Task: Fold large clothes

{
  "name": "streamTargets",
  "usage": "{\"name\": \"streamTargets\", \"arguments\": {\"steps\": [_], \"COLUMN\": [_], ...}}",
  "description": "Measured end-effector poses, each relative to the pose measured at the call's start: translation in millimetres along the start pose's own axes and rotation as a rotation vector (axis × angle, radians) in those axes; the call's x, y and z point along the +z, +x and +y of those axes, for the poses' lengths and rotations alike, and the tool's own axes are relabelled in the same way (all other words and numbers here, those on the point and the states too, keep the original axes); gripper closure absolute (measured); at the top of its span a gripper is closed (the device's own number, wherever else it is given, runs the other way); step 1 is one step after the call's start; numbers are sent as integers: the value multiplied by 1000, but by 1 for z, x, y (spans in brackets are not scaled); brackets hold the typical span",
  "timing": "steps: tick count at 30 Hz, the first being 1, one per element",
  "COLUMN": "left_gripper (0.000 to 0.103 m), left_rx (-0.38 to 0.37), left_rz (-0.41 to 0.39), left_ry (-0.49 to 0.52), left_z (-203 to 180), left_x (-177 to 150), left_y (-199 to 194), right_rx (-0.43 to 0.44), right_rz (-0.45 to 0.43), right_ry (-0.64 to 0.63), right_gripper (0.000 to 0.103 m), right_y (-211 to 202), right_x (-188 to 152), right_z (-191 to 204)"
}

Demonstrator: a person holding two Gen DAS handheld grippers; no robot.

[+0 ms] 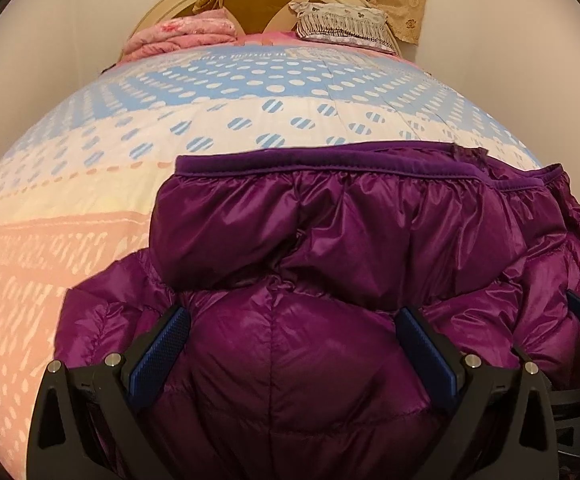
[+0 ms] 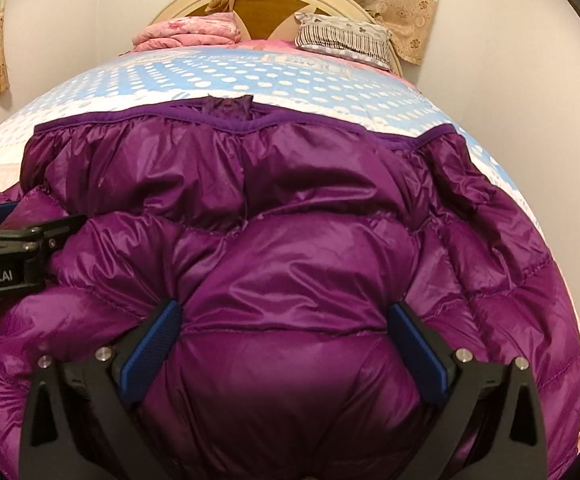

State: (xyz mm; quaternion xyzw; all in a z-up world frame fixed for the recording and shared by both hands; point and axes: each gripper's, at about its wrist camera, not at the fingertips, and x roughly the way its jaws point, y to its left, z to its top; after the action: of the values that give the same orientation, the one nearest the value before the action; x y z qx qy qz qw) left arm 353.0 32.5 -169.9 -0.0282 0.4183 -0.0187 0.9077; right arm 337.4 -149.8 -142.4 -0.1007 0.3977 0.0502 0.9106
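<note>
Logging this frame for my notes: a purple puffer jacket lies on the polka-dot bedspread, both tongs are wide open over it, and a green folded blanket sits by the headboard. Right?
Not quite: the folded blanket by the headboard is pink, as both wrist views show. The purple puffer jacket does lie on the polka-dot bedspread, and the left tongs and right tongs are open.

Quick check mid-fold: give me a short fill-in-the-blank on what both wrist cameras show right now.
1. The shiny quilted puffer jacket is coloured ____.
2. It lies on a dotted blue, white and peach bedspread covering a ____.
3. The left tongs and right tongs both stand ____ around bulging fabric.
4. The folded blanket by the round headboard is ____.

Missing words: purple; bed; open; pink
</note>
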Motion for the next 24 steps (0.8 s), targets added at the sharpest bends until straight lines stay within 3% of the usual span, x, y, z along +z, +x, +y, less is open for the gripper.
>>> {"name": "streamTargets", "arguments": {"steps": [3,7,12,18,20,24], "left_gripper": [1,1,1,1,1,1], "left_rx": [3,-48,-43,-37,-25,-131], "left_rz": [17,-37,-48,33,13,-70], "left_ry": [34,50,-88,-220,-233,-333], "left_z": [-4,3,38,47,47,57], "left_x": [-1,-14,-67,-125,-126,-115], "left_y": [-14,-69,-132,-113,-107,-111], "right_rx": [7,17,30,-41,-53,-34], "right_rz": [2,-3,-44,-78,-87,-80], "right_ry": [0,-7,-14,-63,-68,-58], "right_gripper": [0,0,0,0,0,0], "right_y": [1,-18,-71,-65,-66,-64], "right_x": [2,-5,-32,-76,-75,-75], "right_z": [2,-2,-4,19,18,14]}}
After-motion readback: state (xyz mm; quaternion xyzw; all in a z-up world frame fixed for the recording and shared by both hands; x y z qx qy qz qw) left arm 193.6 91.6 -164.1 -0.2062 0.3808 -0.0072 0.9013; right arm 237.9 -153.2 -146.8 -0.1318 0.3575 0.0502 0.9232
